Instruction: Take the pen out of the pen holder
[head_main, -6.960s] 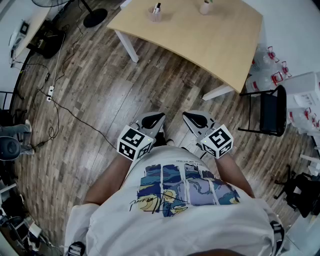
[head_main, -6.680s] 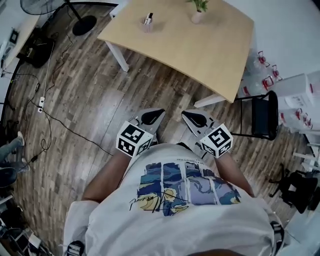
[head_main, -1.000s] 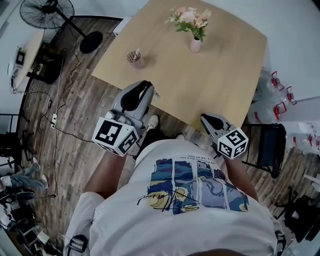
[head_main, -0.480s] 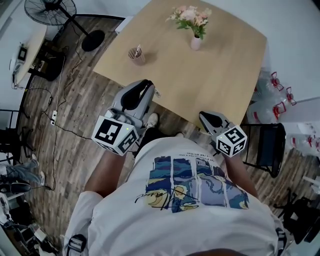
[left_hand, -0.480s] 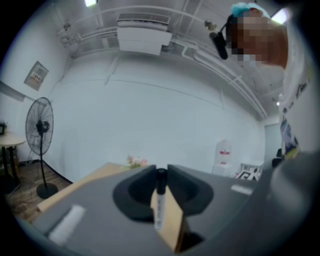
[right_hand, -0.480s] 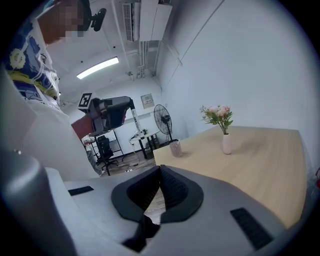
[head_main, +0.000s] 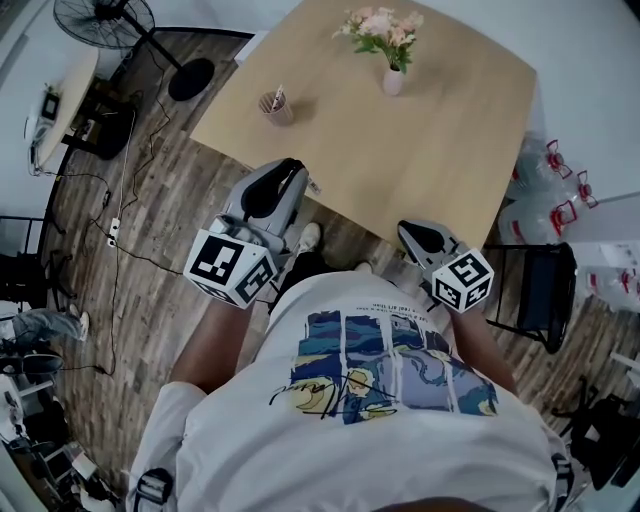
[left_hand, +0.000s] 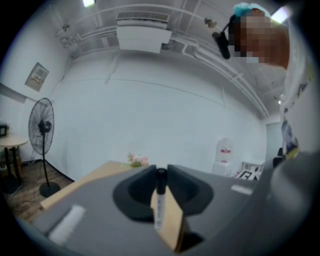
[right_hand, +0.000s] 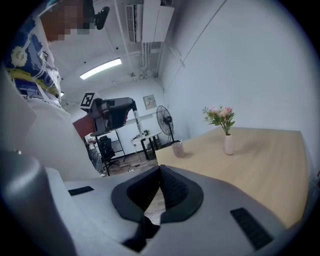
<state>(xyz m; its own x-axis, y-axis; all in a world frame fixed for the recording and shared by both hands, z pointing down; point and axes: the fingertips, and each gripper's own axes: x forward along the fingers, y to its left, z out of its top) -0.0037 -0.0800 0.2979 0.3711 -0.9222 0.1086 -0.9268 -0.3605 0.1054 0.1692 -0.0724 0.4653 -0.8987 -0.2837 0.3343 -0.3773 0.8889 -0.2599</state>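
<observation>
A small brown pen holder (head_main: 277, 106) stands near the left corner of the light wooden table (head_main: 450, 150), with a white pen (head_main: 277, 95) sticking up out of it. My left gripper (head_main: 300, 180) hovers over the table's near edge, well short of the holder. It is shut on a white pen with a black cap (left_hand: 159, 200), held upright at the jaw tips (left_hand: 161, 172). My right gripper (head_main: 412, 232) is lower, at the table's near edge, shut with nothing in it (right_hand: 160, 170). The right gripper view shows the pen holder (right_hand: 178, 148) far off.
A pink vase of flowers (head_main: 393, 78) stands at the table's far side and shows again as the vase (right_hand: 228, 144). A standing fan (head_main: 110, 20) and cables (head_main: 110, 215) are on the wooden floor at left. A black chair (head_main: 545, 290) and water bottles (head_main: 545, 190) are at right.
Since the oldest frames the person has walked up to the table, and the left gripper has come up to its near edge. Over the last second both grippers have hardly moved.
</observation>
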